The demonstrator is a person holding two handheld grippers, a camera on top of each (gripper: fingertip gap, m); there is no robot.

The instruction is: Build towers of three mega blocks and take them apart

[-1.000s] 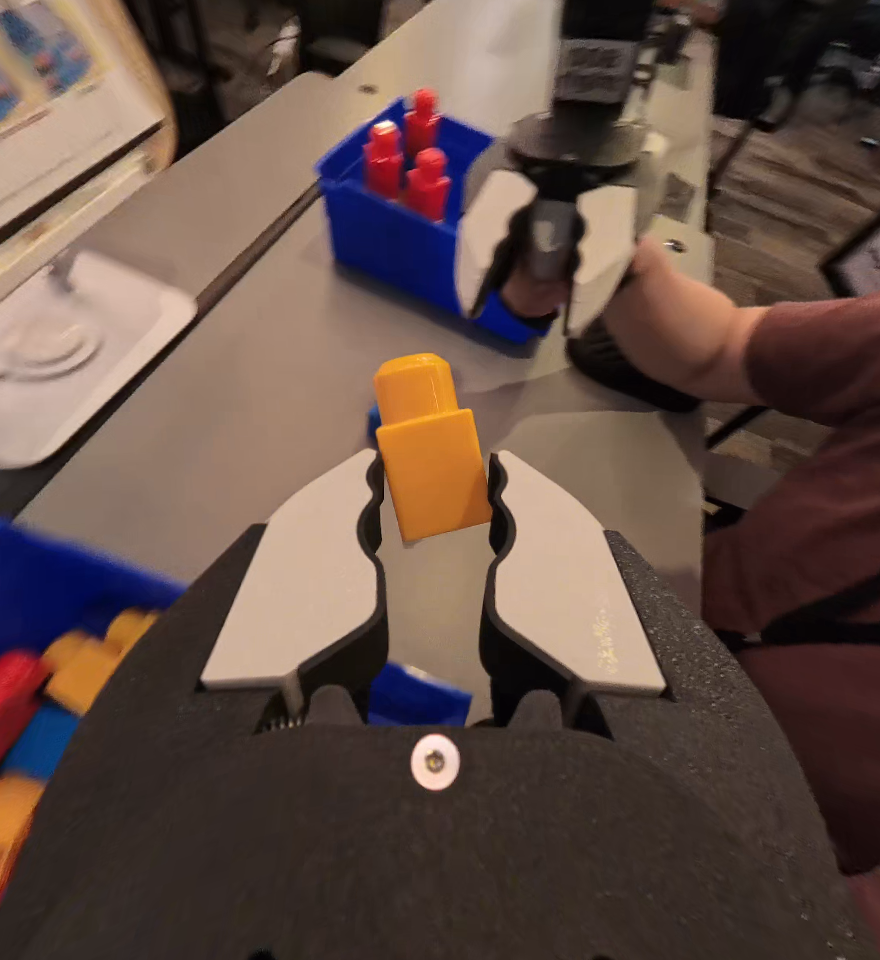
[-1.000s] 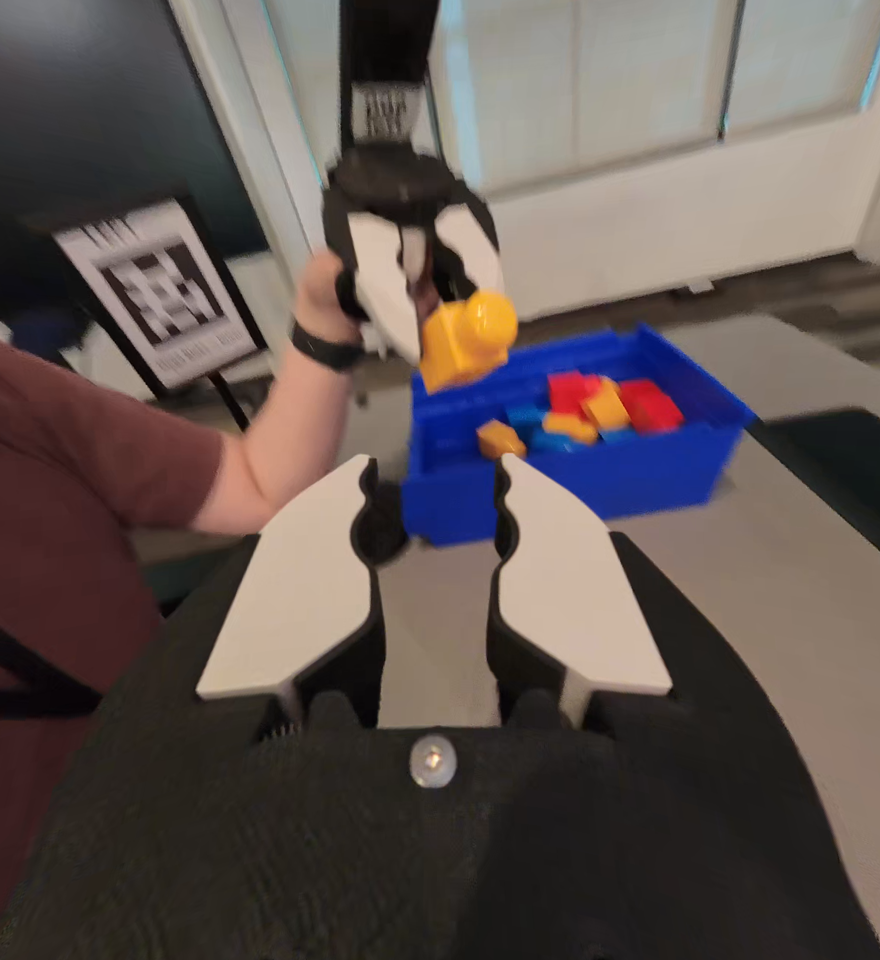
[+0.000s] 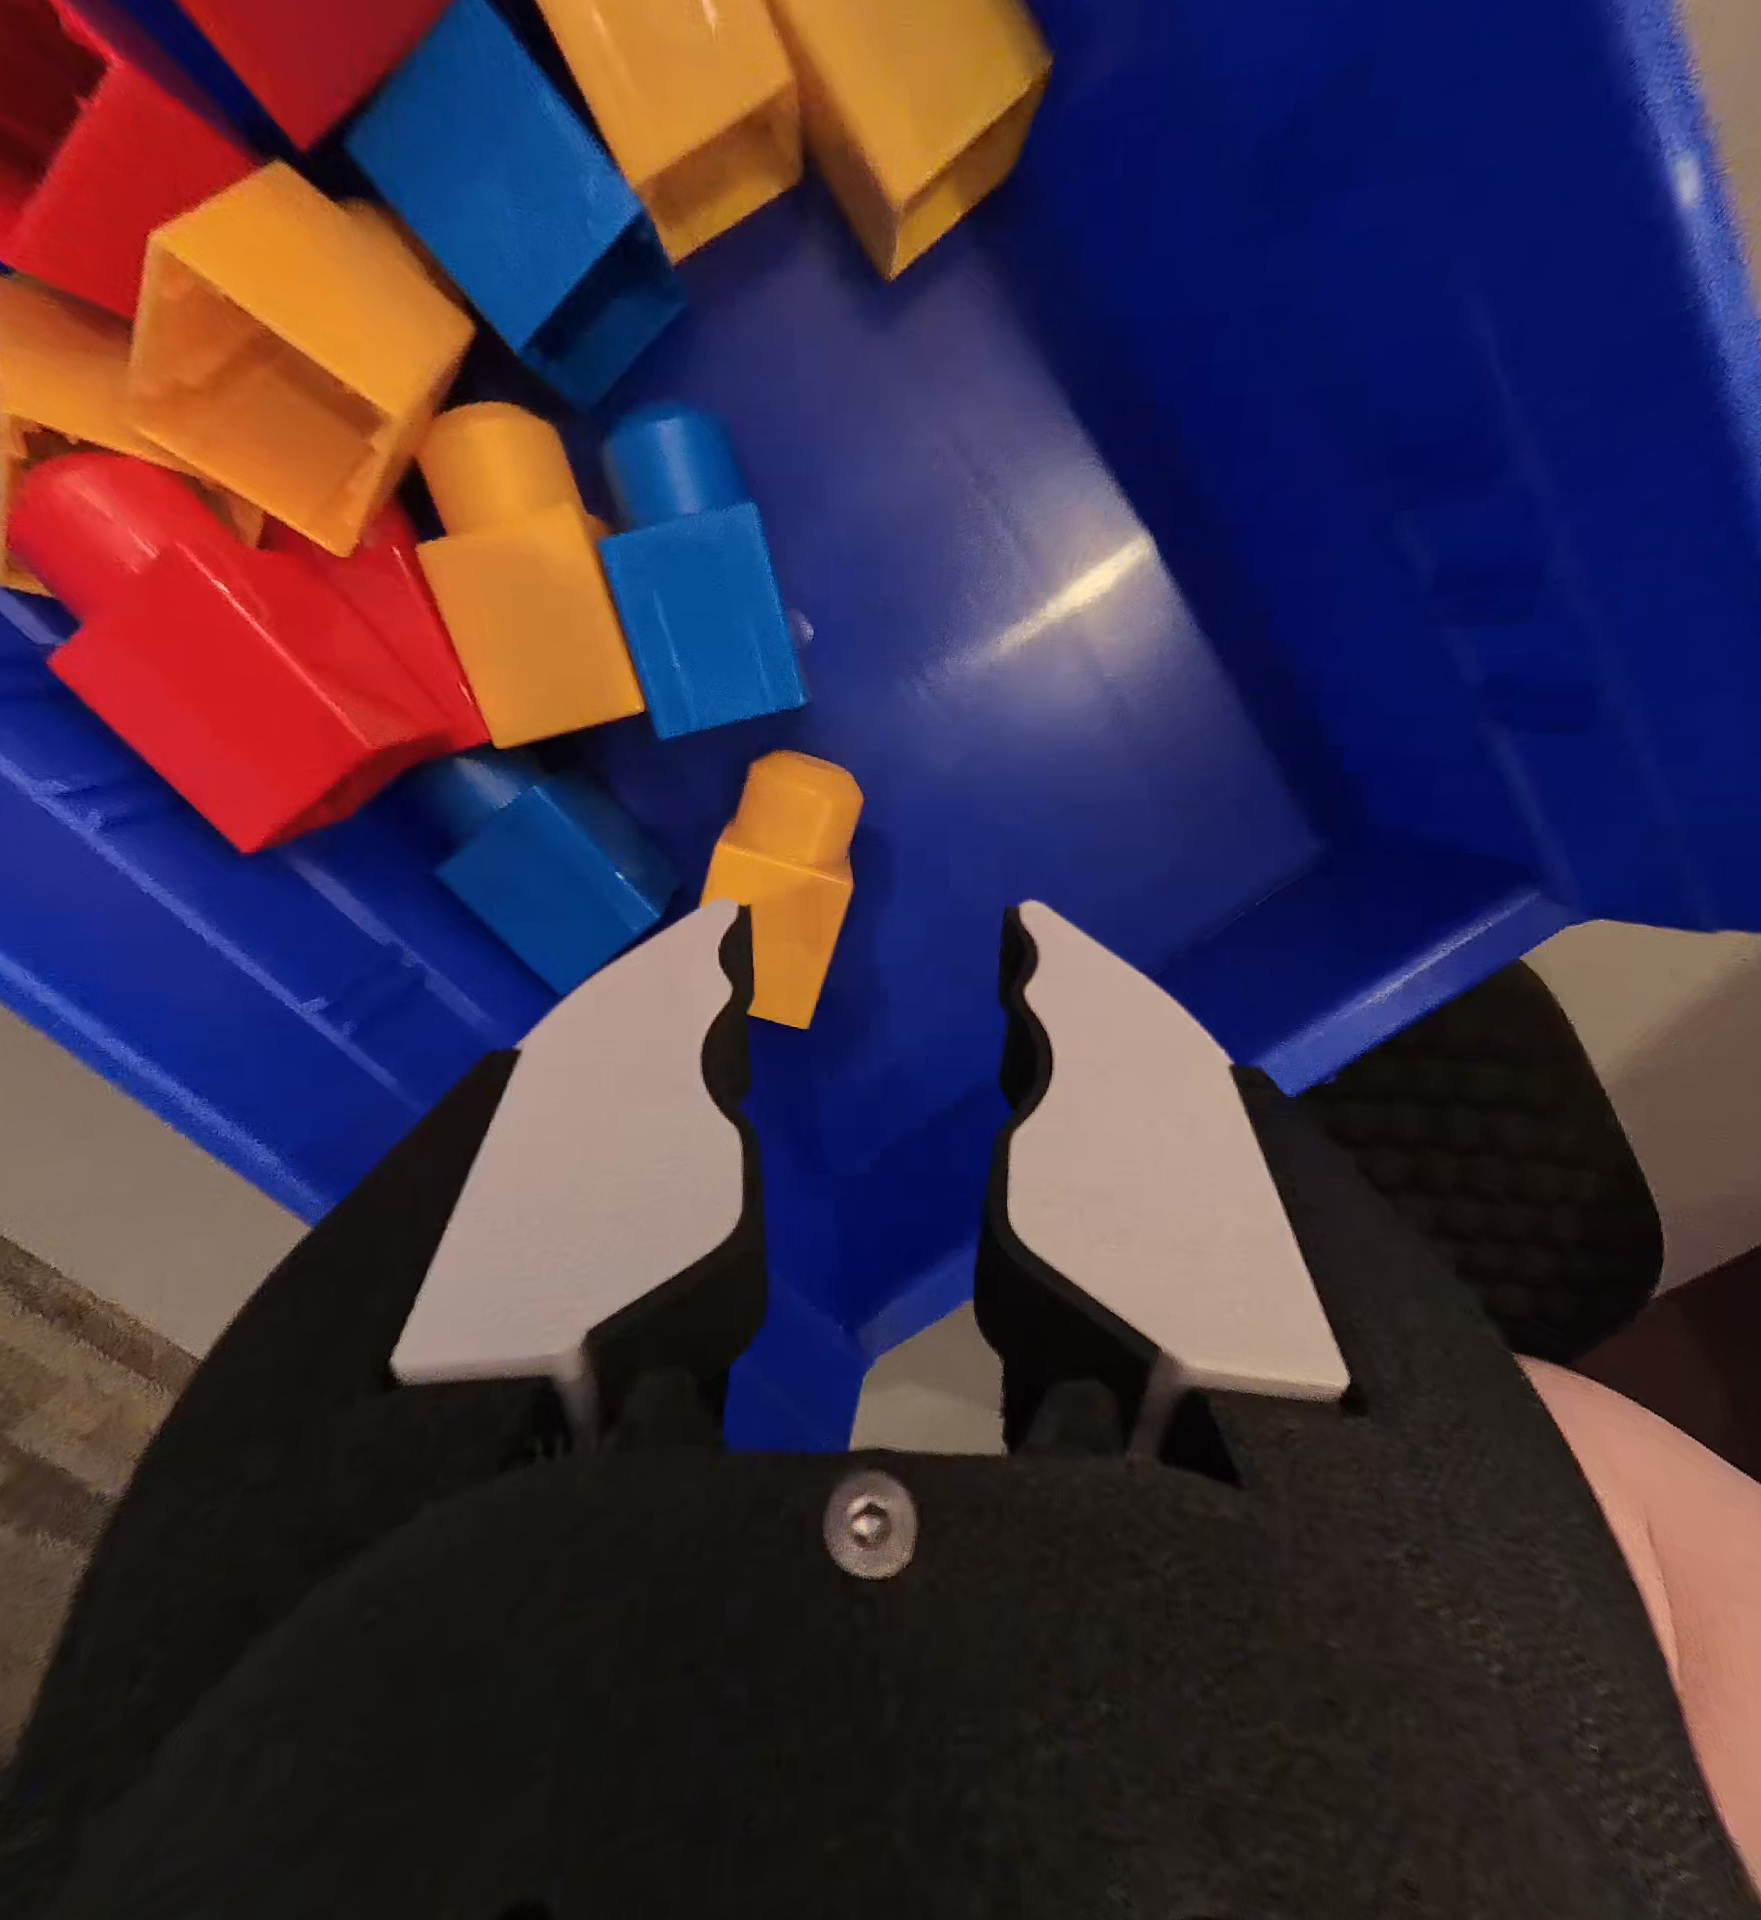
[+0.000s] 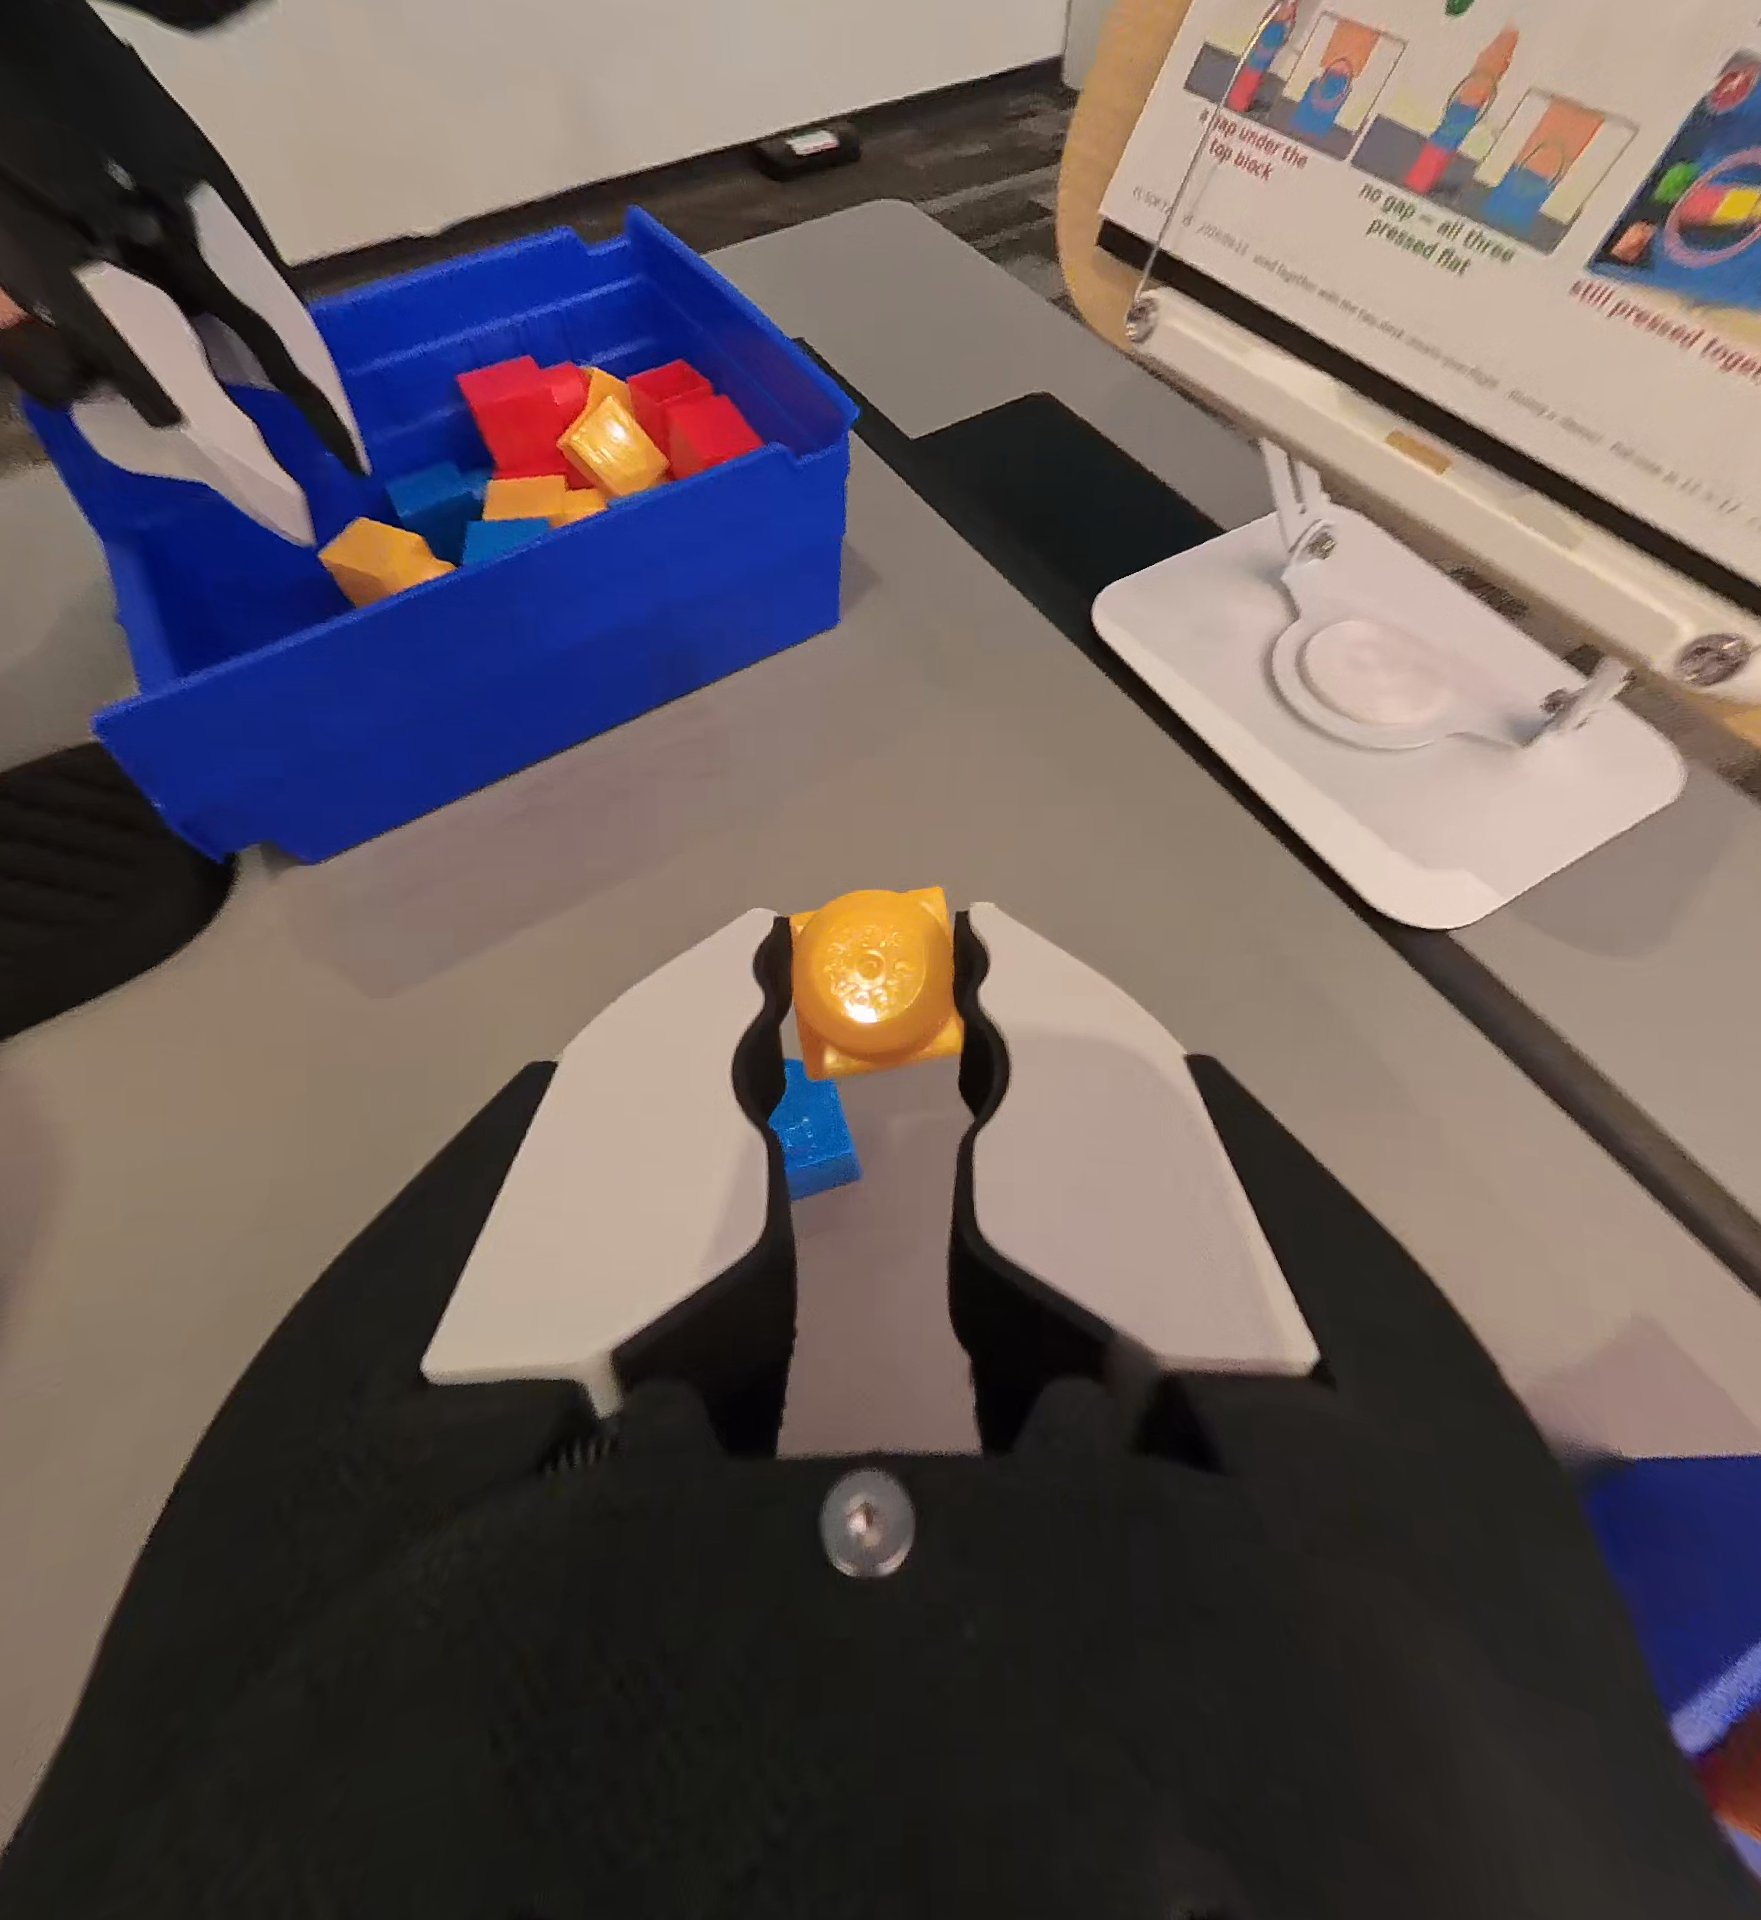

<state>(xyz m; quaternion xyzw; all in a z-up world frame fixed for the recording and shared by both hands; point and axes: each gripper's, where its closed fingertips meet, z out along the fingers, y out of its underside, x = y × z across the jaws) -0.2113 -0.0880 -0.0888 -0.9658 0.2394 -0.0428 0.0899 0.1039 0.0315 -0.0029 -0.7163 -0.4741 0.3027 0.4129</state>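
Deep blue plastic bin (image 3: pixel 1375 520) w/ glossy highlights; inside, red plastic blocks (image 3: pixel 232 675), orange-yellow plastic blocks (image 3: pixel 533 613) & mid-blue plastic blocks (image 3: pixel 699 613). Matte grey tabletop (image 4: pixel 959 727). Shiny orange-yellow studded block (image 4: pixel 871 982) over mid-blue block (image 4: pixel 816 1143). Light grey fingers (image 4: pixel 637 1143) w/ black pads, on textured black gripper body (image 4: pixel 855 1714). White plastic stand base (image 4: pixel 1395 717).

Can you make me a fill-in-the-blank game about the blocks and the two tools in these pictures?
1. The right tool is closed on a block whose colour is ____.
2. Under that block peeks a block coloured ____.
3. The left tool is open over a bin coloured ____.
4. The white stand rests on the ____.

Missing words: orange; blue; blue; table
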